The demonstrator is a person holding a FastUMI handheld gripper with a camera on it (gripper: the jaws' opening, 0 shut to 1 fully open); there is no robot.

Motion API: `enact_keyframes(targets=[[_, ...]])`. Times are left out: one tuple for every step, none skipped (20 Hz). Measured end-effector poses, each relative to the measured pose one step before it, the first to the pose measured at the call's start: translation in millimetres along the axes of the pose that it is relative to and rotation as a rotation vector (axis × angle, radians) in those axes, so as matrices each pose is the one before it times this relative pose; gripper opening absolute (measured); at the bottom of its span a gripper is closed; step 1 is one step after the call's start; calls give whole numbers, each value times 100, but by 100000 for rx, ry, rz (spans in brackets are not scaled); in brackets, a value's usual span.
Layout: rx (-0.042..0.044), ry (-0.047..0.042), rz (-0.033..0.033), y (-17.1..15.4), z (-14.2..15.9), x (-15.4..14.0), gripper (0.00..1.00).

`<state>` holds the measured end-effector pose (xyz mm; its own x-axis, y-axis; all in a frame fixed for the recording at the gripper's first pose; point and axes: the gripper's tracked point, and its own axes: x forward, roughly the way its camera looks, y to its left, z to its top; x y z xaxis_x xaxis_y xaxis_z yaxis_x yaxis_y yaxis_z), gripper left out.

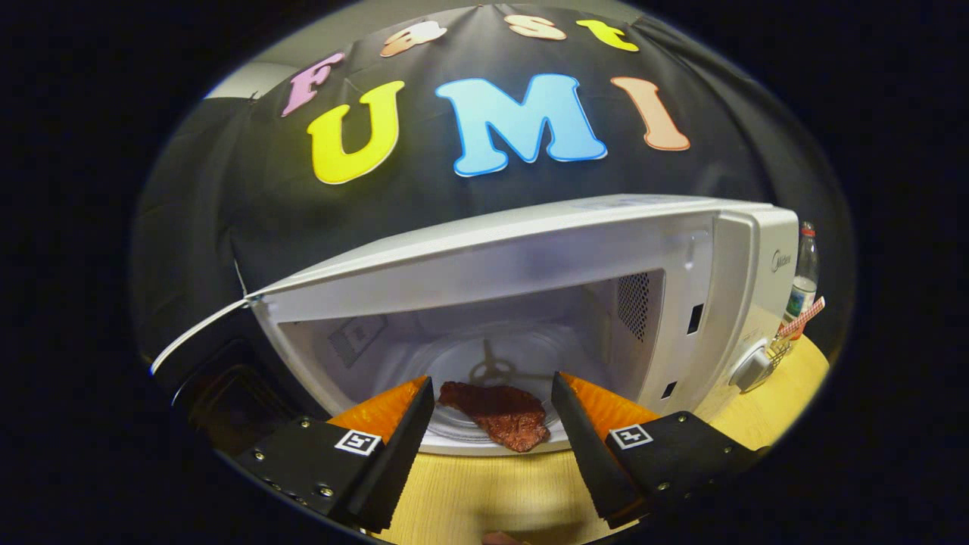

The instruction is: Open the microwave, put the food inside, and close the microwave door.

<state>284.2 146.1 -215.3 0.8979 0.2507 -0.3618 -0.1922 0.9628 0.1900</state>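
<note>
Inside one open microwave, one steak, tongs spread, empty.

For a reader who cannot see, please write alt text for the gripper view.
A reddish piece of meat lies at the front of the open white microwave, beyond and between the open tool fingers. The door hangs open beside it; the microwave stands on a wooden table.

A light wooden table carries the white microwave, with a plastic bottle standing beside it.
</note>
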Motion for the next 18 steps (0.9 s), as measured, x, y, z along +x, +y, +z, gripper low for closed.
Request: enact_keyframes(targets=[[-2196, -1026, 520, 375, 356, -1173, 94], [-1310, -1321, 498, 359, 660, -1215, 94], [-623, -1209, 507, 323, 646, -1184, 94], [-549, -1432, 616, 362, 723, -1251, 94], [-668, -1503, 192, 354, 680, -1277, 94], [-803, -1681, 574, 337, 781, -1250, 94], [-276, -1132, 1306, 558, 511, -1184, 94], [218, -652, 1345, 616, 512, -1158, 94], [-42, -489, 275, 353, 417, -1082, 94], [-246, -596, 386, 378, 498, -885, 94], [-464, -524, 19, 381, 233, -984, 94], [-385, -672, 215, 410, 285, -967, 94], [-272, -726, 136, 429, 248, -1021, 94], [-163, -844, 433, 614, 287, -936, 94], [-22, -753, 492, 591, 107, -856, 94], [51, -399, 705, 734, 118, -858, 94], [70, -25, 691, 786, -57, -881, 94], [206, 14, 1107, 939, -31, -859, 94]])
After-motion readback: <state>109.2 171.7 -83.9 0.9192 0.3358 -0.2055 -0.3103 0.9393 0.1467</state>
